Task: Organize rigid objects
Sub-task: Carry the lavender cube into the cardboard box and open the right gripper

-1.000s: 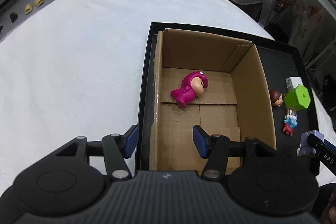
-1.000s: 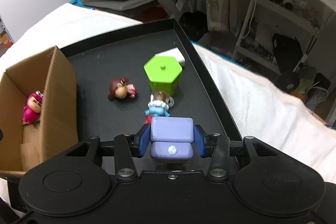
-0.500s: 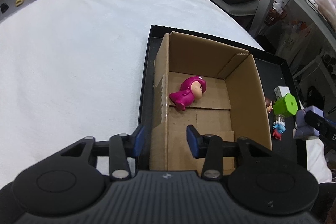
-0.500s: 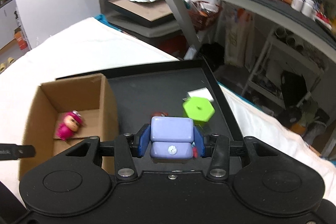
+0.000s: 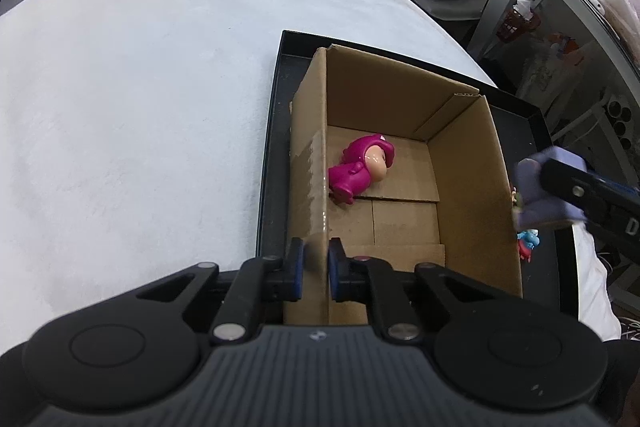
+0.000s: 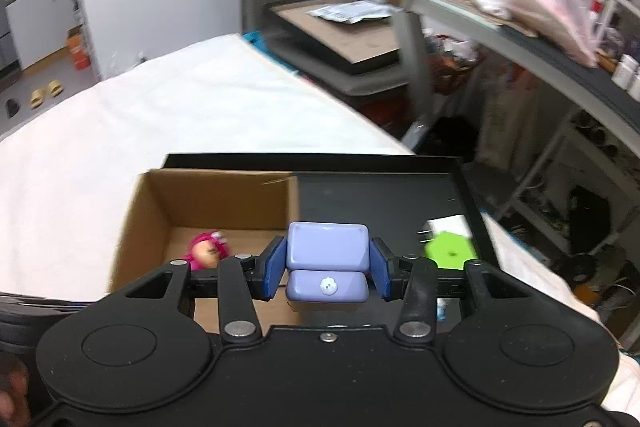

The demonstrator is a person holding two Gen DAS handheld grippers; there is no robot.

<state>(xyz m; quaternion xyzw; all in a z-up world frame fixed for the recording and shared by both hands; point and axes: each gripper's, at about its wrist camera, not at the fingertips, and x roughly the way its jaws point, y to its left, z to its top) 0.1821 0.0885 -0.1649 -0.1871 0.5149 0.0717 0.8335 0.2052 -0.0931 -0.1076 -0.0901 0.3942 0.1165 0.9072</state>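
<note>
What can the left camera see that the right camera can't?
Only the left wrist view shows the left gripper pinching the cardboard box wall, and a small blue and red figure. Only the right wrist view shows the green hexagon block and the white item behind it. Both show the pink figure in the box, the black tray, and the purple toy in the right gripper.
</note>
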